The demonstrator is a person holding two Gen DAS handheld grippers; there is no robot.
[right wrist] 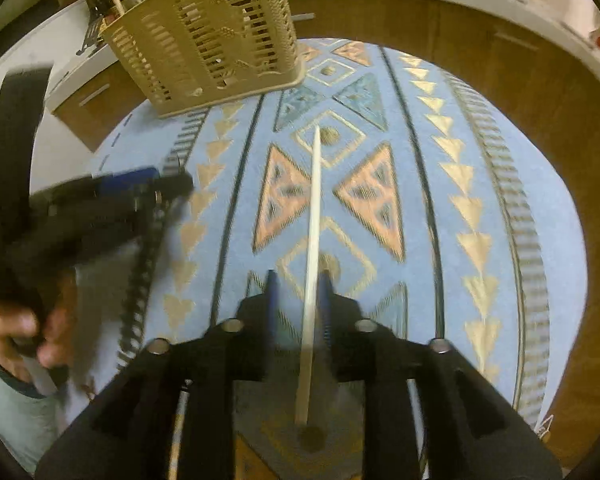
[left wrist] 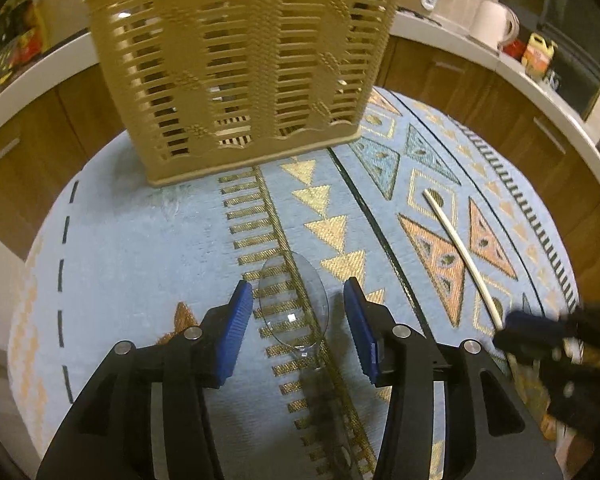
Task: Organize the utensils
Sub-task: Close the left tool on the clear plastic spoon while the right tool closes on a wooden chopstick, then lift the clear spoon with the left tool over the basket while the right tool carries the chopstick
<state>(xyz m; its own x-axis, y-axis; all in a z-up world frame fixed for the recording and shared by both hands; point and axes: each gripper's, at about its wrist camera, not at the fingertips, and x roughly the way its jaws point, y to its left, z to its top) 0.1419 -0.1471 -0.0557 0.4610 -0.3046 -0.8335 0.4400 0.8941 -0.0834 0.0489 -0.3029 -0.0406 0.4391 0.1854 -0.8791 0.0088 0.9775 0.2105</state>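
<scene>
A clear plastic spoon (left wrist: 294, 304) lies on the blue patterned cloth, its bowl between the fingers of my left gripper (left wrist: 298, 316), which is open around it without touching. A cream chopstick (left wrist: 462, 256) lies to the right on the cloth; it also shows in the right wrist view (right wrist: 314, 240). My right gripper (right wrist: 298, 304) straddles its near part, jaws partly open, the right pad close against the stick. A tan slotted utensil basket (left wrist: 240, 68) stands upright at the far side of the table; it also shows in the right wrist view (right wrist: 208, 40).
The round table's cloth (left wrist: 132, 248) ends at a curved edge. Wooden cabinets (left wrist: 460, 80) and a white countertop with a paper roll (left wrist: 494, 24) and bottles ring the table. The left gripper and hand (right wrist: 60, 216) show blurred at left in the right wrist view.
</scene>
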